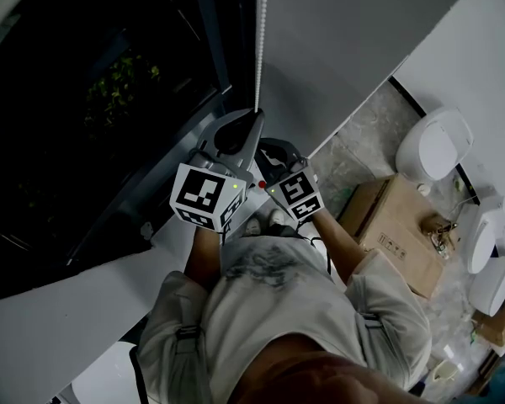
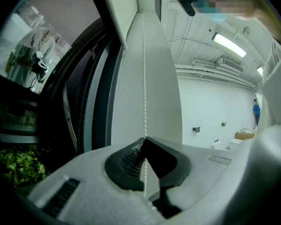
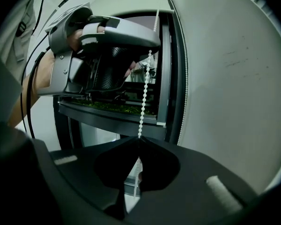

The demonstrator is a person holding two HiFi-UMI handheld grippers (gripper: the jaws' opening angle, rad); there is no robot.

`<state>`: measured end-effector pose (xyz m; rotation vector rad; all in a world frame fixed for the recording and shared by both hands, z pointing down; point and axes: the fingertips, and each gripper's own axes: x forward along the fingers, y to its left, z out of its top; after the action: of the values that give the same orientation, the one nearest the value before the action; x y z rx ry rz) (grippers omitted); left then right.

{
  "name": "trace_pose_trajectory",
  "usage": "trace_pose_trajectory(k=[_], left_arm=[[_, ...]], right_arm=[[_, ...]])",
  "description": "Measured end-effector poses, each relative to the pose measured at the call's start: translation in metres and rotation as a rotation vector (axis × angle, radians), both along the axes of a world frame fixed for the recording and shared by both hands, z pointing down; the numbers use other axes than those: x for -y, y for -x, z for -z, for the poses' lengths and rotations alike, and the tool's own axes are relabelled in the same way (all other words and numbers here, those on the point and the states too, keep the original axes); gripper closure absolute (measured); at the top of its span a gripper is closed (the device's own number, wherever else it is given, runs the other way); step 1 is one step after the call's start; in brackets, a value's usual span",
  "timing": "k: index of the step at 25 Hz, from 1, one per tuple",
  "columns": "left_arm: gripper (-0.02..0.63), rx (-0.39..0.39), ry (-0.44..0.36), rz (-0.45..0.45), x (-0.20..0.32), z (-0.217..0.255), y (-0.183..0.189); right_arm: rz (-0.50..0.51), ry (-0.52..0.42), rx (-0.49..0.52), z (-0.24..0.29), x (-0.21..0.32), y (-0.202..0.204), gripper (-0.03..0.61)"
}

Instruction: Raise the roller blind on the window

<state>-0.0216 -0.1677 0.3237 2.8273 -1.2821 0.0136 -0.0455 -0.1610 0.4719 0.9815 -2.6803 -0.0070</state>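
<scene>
Two grippers pinch the vertical white plastic bead chain point(image 3: 144, 102), grey left gripper point(image 3: 147, 50) just above black right gripper point(image 3: 137, 142); the next pull likely runs straight down

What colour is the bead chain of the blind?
White. The bead chain shows best in the left gripper view.

Your bead chain point(image 2: 144, 78) is white. Your left gripper point(image 2: 145, 139) is pale grey with black ribbed fingers point(image 2: 126, 159); your right gripper point(image 3: 137, 140) is black.
</scene>
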Motion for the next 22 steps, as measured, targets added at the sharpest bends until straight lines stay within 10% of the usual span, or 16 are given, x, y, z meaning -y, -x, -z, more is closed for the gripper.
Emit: trace_pose_trajectory(k=[22], left_arm=[[0.603,0.044,0.119,0.000,0.002,-0.068,0.000]], right_arm=[[-0.016,0.121,-0.088,-0.068,0.000,-0.005,0.568]])
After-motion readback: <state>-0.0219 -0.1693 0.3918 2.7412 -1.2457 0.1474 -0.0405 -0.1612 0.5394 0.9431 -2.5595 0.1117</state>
